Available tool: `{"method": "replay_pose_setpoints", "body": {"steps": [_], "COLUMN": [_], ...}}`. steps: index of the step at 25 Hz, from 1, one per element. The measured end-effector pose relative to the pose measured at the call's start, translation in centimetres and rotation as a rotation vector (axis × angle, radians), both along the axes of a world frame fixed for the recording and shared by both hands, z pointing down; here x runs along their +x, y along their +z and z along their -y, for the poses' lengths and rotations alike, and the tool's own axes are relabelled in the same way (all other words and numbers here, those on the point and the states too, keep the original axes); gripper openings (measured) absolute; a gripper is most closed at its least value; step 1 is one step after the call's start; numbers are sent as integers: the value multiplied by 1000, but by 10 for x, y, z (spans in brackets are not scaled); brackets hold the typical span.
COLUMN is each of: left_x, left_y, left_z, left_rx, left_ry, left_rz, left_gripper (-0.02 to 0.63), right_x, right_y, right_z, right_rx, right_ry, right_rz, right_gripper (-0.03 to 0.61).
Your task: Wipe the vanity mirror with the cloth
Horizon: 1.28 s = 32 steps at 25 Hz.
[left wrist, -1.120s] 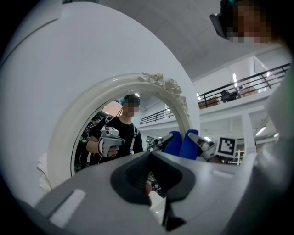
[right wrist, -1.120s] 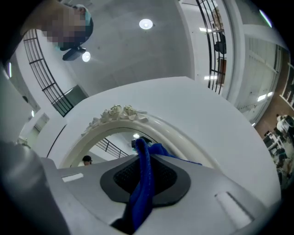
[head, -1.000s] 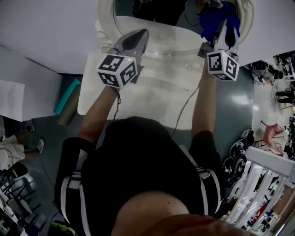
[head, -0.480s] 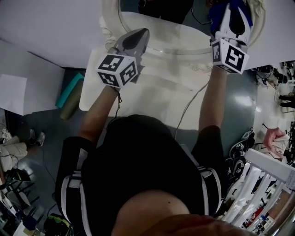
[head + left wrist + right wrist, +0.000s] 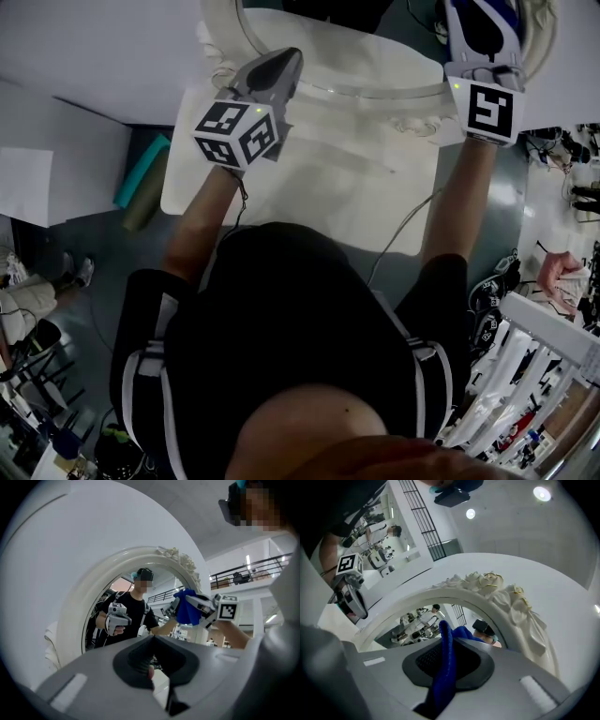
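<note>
White covers most of the scene: a white tabletop (image 5: 309, 202) stands against a pale wall and carries the oval mirror (image 5: 93, 588), which stands upright at its far edge. The mirror's thick white frame (image 5: 497, 590) has carved flowers along the top. Its glass reflects a person in a black shirt holding both tools. The left gripper (image 5: 272, 75) hangs over the tabletop just in front of the lower left part of the frame, pointing at the glass, with its marker cube toward the person. In the left gripper view its fingers (image 5: 140, 656) are drawn together with nothing between them. The right gripper (image 5: 483, 37) is raised at the right side of the mirror, near the frame's inner edge, well apart from the left one. Its fingers (image 5: 478, 665) are clamped on the blue cloth (image 5: 445, 667). The cloth runs as a folded strip up through the gap and bunches out past the tips. Seen from the left gripper view, the cloth (image 5: 187, 609) sits at the glass on the mirror's right side, beside the frame. It appears to meet the surface, though actual contact cannot be confirmed.
</note>
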<state>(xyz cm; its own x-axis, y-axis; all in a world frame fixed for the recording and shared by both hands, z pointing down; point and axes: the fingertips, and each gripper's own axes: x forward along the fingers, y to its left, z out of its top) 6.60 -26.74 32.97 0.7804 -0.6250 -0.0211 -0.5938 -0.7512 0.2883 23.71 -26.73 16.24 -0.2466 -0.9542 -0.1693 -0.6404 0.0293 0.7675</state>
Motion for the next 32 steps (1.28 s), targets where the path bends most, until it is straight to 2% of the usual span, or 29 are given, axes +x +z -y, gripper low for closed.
{"method": "replay_pose_setpoints", "body": {"steps": [4, 10, 14, 19, 22, 27, 32], "left_x": [2, 8, 7, 1, -3, 3, -3], "left_y": [0, 5, 10, 11, 13, 24, 26], "left_z": [-1, -2, -5, -5, -6, -12, -14], "left_rx": [-2, -9, -19, -27, -34, -51, -62], "left_ry": [4, 9, 8, 3, 3, 11, 13], "left_rz": [0, 1, 3, 2, 3, 12, 20], "left_gripper": [11, 11, 11, 11, 11, 11, 11], "right_x": [-10, -12, -17, -23, -27, -19, -24], "right_y": [12, 41, 66, 101, 132, 213, 260], "right_z": [5, 8, 8, 10, 11, 10, 11], "right_rx": [-50, -64, -53, -101, -150, -283, -338], "right_ry": [3, 11, -14, -22, -30, -33, -31], "right_rz": [-120, -262, -295, -341, -369, -381, -362], "right_gripper": [43, 43, 43, 43, 43, 43, 43]}}
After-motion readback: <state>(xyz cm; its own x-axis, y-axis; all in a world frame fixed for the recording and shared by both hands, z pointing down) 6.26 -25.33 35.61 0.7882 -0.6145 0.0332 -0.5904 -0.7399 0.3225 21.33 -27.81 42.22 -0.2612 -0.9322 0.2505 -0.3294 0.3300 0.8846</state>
